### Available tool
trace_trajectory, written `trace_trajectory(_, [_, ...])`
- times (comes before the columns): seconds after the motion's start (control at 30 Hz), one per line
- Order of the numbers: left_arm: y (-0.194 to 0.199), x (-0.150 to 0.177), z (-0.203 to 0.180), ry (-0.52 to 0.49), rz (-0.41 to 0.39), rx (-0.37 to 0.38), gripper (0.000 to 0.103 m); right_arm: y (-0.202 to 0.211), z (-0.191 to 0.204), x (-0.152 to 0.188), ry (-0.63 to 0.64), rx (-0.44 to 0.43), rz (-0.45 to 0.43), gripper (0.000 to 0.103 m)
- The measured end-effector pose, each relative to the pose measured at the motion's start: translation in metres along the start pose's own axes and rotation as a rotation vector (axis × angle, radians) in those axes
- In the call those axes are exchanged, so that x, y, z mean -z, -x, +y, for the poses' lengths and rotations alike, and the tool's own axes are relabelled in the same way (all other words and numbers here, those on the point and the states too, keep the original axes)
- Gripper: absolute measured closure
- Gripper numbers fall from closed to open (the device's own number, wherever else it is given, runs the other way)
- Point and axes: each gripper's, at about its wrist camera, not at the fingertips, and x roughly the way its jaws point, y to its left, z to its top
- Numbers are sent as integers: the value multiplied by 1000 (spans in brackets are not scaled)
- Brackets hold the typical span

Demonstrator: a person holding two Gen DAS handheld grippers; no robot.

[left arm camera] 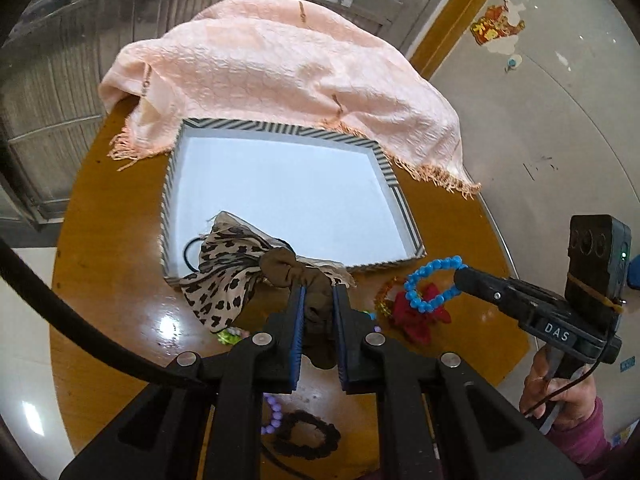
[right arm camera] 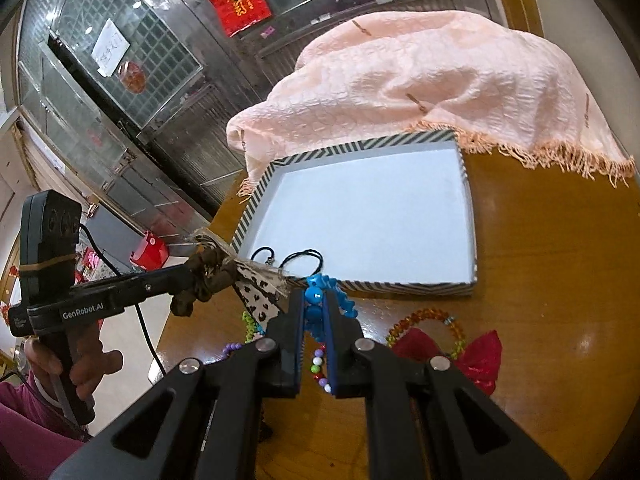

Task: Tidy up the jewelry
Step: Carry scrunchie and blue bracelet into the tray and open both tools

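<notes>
Currently two handheld grippers meet above a round wooden table (left arm camera: 104,288), each carrying one accessory toward a shallow striped tray (left arm camera: 394,184) with a white floor. The left gripper (left arm camera: 319,292) is clenched on a brown scrunchie (left arm camera: 294,266) with a leopard-print scarf tail (left arm camera: 224,284); the fabric drapes over the tray's near left corner, its long axis running left from the jaws. The right gripper (right arm camera: 315,300) is closed on a blue bead bracelet (right arm camera: 320,296), which hangs as a loop just short of the tray's near wall.

Inside the tray, near that left corner, lies a thin black cord necklace (right arm camera: 298,258). The rest of the floor is bare.

On the table in front of the tray rest a red bow (right arm camera: 478,354), an orange bead bracelet (right arm camera: 424,318), a multicoloured bead strand (right arm camera: 319,368), a purple bead strand (left arm camera: 274,412) and a dark scrunchie (left arm camera: 310,434). A peach shawl (left arm camera: 280,68) covers the table's far side (touching the tray's far rim).

Both held items lie straight ahead of the tray's near edge; the left one is nearer, already overlapping it, so a short forward carry would probably suit each.
</notes>
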Motion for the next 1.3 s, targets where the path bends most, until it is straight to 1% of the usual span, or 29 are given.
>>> trace_trajectory(0.53, [-2,-22,16,-8,-36,-83,89,-18,18,-21,49,2,17,94])
trace_trajectory(0.87, [-15,-34,30,19,-27,-121,89,-38,10,-40,44,18,30,94])
trace_trajectory(0.97, [-18,-40,35,29,-36,-137,89,-47,10,-46,51,27,39,94])
trace_trajectory(1.1, [-24,-51,43,56,-40,-124,89,-59,11,-57,61,34,43,94])
trace_trajectory(1.3, [-39,-66,49,76,-42,-140,89,-79,7,-74,46,22,55,94])
